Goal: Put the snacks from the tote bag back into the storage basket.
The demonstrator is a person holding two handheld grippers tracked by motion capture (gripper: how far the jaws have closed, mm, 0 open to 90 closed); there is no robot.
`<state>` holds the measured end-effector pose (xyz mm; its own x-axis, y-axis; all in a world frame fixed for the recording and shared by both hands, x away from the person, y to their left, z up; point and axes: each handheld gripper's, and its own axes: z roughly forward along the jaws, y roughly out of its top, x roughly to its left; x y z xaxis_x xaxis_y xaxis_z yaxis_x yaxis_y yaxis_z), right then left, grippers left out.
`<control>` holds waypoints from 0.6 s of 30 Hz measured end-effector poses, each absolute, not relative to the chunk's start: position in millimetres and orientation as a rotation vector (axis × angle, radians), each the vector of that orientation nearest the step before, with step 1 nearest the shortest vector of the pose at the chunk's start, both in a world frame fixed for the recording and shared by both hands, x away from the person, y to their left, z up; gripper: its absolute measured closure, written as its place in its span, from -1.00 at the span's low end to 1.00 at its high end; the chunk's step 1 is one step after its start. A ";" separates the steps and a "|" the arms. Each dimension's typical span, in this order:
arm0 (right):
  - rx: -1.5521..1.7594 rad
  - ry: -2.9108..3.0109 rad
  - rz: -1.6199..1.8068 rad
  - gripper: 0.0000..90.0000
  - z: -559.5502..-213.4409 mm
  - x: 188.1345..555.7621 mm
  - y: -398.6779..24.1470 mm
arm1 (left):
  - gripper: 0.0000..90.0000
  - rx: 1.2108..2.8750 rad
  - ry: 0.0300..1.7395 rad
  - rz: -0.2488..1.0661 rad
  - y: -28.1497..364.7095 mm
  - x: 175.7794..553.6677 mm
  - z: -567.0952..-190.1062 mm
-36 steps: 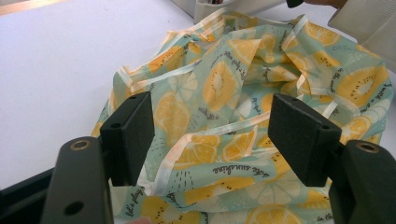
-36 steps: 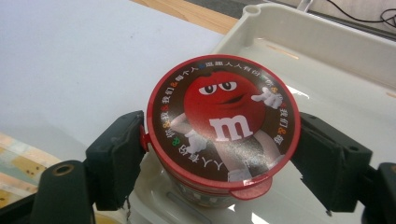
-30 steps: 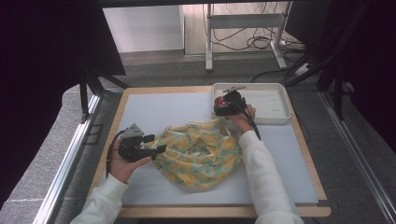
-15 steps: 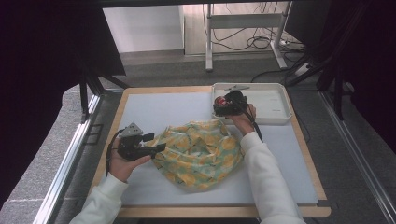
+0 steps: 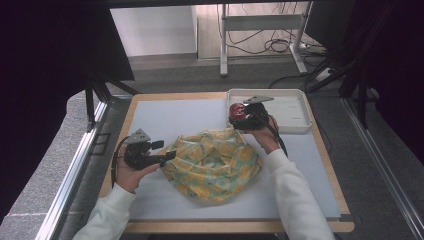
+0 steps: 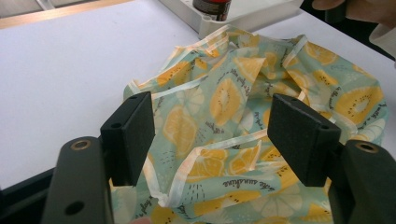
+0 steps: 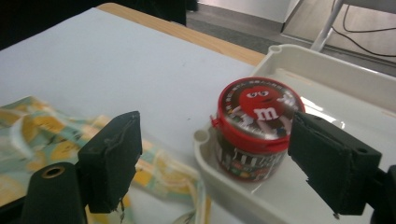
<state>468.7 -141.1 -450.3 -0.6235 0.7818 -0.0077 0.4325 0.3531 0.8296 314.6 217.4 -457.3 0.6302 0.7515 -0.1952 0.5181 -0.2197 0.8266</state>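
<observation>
A crumpled cloth (image 5: 215, 165) printed with yellow lemons on teal lies mid-table. My left gripper (image 5: 167, 156) is at its left edge, open, and the cloth (image 6: 327, 98) spreads out beyond the jaws of that gripper (image 6: 212, 126), which hold nothing. A jar with a red lid (image 5: 236, 109) stands in the near left corner of the white tray (image 5: 300, 127). My right gripper (image 5: 240, 119) hovers at it. In the right gripper view the gripper (image 7: 217, 140) is open, with the jar (image 7: 254, 126) just ahead, close to the right jaw.
The tray's rim (image 7: 327, 60) rises at the table's far right, and the cloth's edge (image 7: 56, 135) lies against its front. The jar (image 6: 212, 5) and tray (image 6: 261, 14) sit beyond the cloth in the left gripper view. White mat (image 5: 175, 115) covers the far left.
The right gripper has shifted only slightly at the jar in the tray corner. The left gripper and the cloth stay where they were.
</observation>
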 end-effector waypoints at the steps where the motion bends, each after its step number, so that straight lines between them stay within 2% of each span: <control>1: 1.056 2.226 1.180 -0.58 -450.0 465.5 -142.1 | -0.28 1.894 1.006 0.302 216.9 315.0 -457.6; 18: 0.920 2.308 1.264 -0.50 -439.8 388.3 -158.0 | -0.28 1.911 0.999 0.297 212.6 311.4 -457.7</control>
